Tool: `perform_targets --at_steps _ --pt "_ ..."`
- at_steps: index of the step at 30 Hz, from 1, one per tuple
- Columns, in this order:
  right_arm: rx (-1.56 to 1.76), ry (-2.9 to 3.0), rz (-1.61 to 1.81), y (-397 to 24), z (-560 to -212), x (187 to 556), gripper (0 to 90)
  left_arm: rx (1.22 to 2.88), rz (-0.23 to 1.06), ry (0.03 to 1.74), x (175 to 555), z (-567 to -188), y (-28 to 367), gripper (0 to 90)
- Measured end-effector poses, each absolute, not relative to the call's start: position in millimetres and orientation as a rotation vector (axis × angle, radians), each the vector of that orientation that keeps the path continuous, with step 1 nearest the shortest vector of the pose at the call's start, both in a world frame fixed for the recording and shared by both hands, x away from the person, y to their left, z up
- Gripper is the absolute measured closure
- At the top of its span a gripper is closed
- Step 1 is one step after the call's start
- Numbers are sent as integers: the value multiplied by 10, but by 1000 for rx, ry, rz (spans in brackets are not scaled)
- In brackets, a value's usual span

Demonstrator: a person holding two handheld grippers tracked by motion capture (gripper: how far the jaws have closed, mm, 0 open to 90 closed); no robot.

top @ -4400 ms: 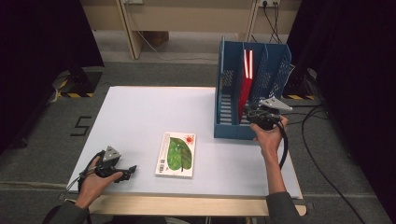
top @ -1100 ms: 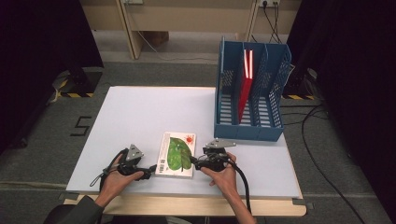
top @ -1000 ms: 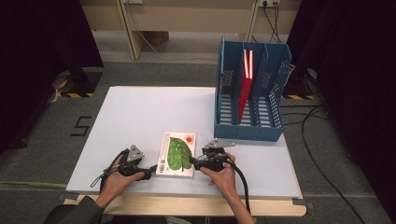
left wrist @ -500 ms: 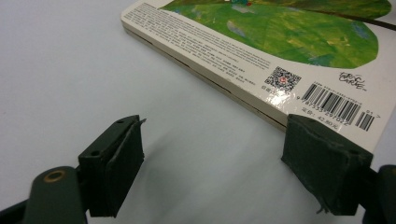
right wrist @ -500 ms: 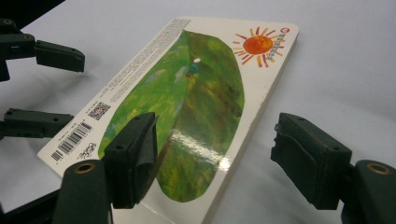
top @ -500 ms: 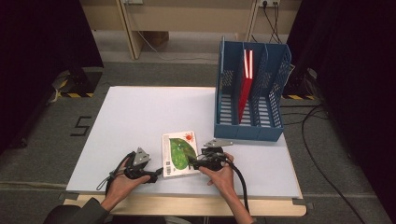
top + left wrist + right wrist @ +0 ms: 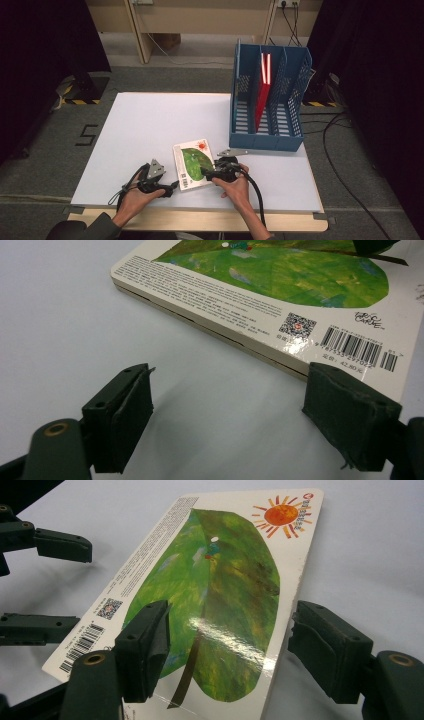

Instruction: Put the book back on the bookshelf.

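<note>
White table (image 7: pixel 150 125) slick; my right gripper (image 7: pixel 227 645) spread astride raised book (image 7: pixel 220 580) edge, not clamped; left gripper (image 7: pixel 225 410) spread at barcode corner; I judge book may skid away or drop flat on closing.

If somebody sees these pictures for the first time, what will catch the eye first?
Probably the picture book with a big green leaf and an orange sun, lying near the front edge of the white table, between the left gripper and the right gripper, both open. Next, the blue file rack at the right, holding a red book.
</note>
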State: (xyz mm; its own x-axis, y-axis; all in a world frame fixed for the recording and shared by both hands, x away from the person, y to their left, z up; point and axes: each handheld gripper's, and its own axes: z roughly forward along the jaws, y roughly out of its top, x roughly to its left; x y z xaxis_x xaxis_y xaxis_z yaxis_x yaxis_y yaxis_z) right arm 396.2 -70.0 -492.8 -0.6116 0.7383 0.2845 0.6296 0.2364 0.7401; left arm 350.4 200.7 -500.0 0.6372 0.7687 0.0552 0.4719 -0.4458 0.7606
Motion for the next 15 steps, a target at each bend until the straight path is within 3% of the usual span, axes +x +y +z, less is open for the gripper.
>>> perform_targets --at_steps 15 --pt "1365 2354 1320 -660 -4966 3984 308 2111 474 978 3506 -5008 2018 183"
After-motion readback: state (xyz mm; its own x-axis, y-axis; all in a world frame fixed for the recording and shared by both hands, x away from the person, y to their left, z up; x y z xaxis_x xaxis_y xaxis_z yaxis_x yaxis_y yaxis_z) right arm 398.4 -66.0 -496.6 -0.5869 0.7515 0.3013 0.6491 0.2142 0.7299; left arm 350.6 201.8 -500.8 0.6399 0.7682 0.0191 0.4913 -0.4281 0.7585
